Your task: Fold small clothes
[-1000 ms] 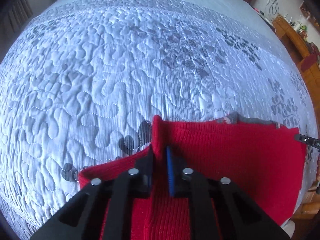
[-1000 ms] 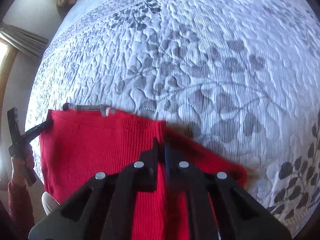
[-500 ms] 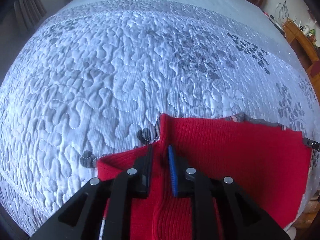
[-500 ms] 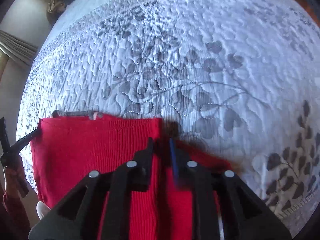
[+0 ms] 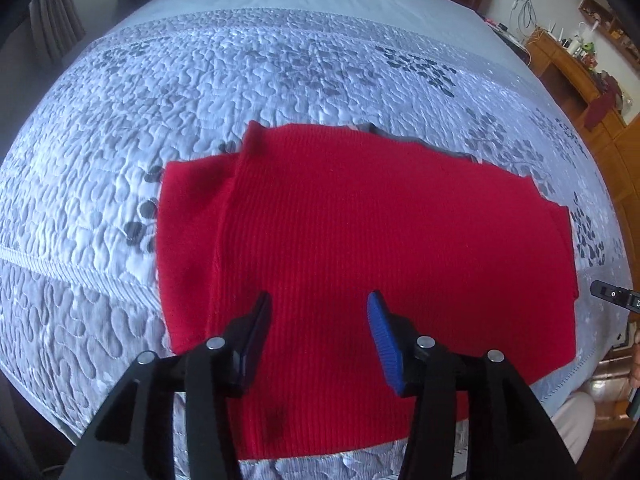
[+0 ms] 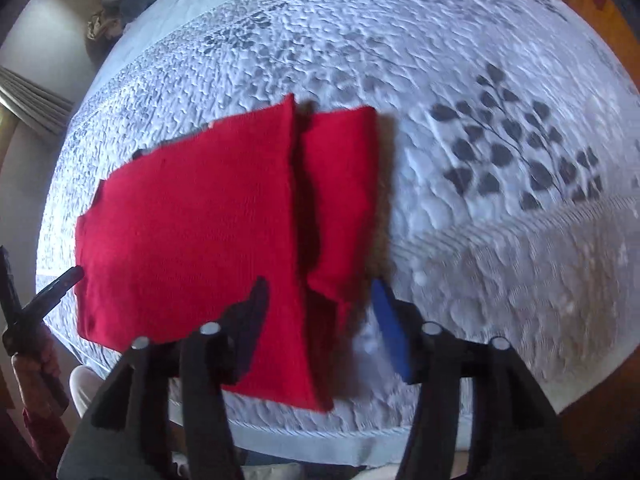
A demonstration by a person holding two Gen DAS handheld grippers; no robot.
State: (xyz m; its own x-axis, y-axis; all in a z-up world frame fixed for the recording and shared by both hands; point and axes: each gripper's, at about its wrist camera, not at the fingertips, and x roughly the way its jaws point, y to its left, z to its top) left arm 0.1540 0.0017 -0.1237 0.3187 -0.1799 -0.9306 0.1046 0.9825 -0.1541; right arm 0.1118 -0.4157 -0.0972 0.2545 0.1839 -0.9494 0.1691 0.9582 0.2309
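On the bed (image 5: 120, 128), at centre: red garment (image 5: 360, 240), lying flat, sleeves folded in at 9 o'clock and 3 o'clock. Left gripper (image 5: 318, 330): jaws wide apart, holding nothing; half a second before, they pinched the sleeve fold. Right gripper (image 6: 318, 312): likewise released, jaws spread and empty above the other sleeve. Judged: side folds done, crosswise fold remaining. Surroundings: wooden furniture (image 5: 568, 68) at 2 o'clock, curtain (image 6: 32, 100) at 10 o'clock. Nothing obstructed the garment.
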